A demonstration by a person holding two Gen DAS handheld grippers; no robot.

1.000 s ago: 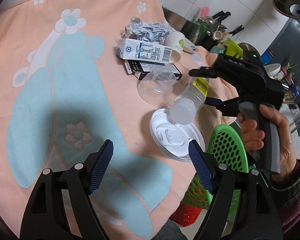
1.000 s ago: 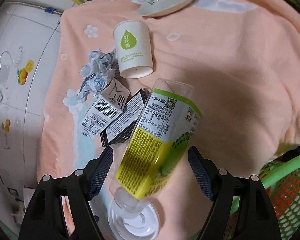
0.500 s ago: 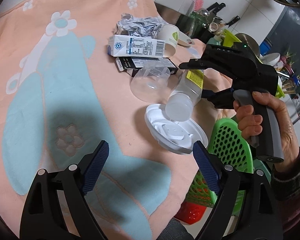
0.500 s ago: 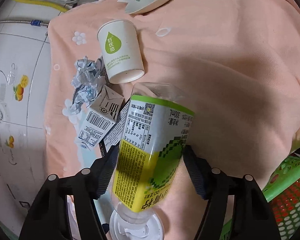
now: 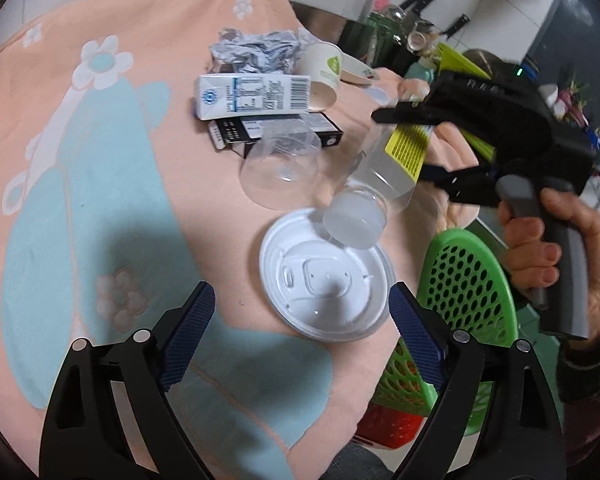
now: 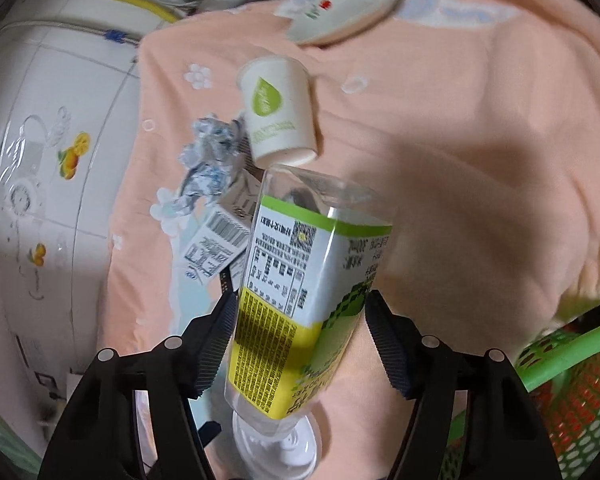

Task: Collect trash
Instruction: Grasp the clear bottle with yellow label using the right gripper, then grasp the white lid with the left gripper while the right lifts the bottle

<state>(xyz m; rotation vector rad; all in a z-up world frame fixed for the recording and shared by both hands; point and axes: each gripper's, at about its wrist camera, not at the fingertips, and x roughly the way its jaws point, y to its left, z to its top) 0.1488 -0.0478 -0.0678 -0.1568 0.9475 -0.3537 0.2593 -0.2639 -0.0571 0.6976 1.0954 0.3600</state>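
Peach cloth (image 5: pixel 148 208): bottle (image 6: pixel 300 304) between right tool (image 6: pixel 300 344) pads

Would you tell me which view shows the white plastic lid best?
The left wrist view: the white plastic lid lies whole between the open fingers. In the right wrist view the bottle hides most of it.

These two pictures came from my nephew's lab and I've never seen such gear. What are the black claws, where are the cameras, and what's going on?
No robot here: a person holds a handheld tool in each hand, with a camera on each looking along its fingers. In the left view, the left tool stands open, its jaws just widened, over a white lid on the peach cloth. The right tool clamps a labelled plastic bottle. A paper cup, crumpled paper and cartons lie nearby; a green basket waits beside.
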